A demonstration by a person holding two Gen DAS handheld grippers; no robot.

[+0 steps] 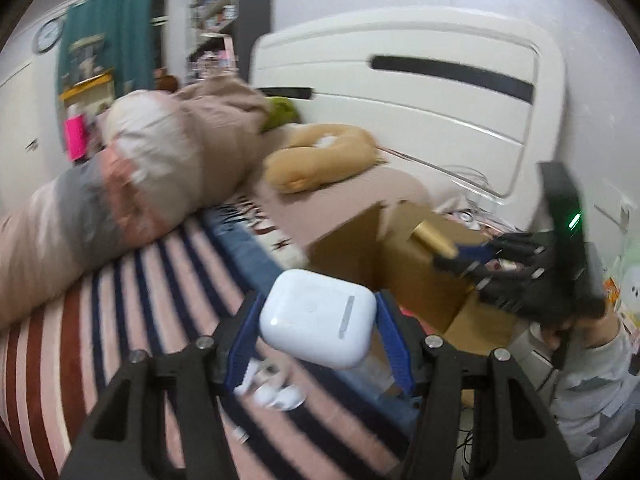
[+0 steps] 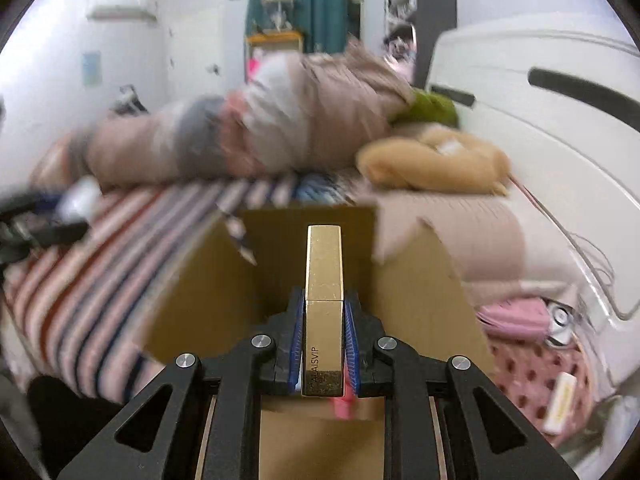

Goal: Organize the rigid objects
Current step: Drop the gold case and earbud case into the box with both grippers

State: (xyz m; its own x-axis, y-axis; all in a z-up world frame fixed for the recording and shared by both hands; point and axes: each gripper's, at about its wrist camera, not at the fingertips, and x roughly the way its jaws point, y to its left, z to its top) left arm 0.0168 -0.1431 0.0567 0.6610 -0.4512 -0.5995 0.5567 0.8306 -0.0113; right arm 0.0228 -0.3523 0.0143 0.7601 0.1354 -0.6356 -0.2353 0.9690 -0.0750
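My left gripper [image 1: 316,320] is shut on a white earbud case [image 1: 318,318] and holds it above the striped bedspread [image 1: 132,300], just left of an open cardboard box [image 1: 404,264]. My right gripper [image 2: 323,338] is shut on a gold lipstick tube [image 2: 324,300] and holds it over the same cardboard box [image 2: 416,280]. In the left wrist view the right gripper [image 1: 468,256] shows at the right with the gold tube [image 1: 434,242] over the box. In the right wrist view the left gripper [image 2: 48,216] is a blur at the far left.
White earbuds [image 1: 276,394] lie on the bedspread below my left gripper. Rolled bedding [image 1: 160,168] and a tan plush [image 1: 320,160] lie at the back by the white headboard [image 1: 420,80]. Pink items [image 2: 516,320] and cables lie right of the box.
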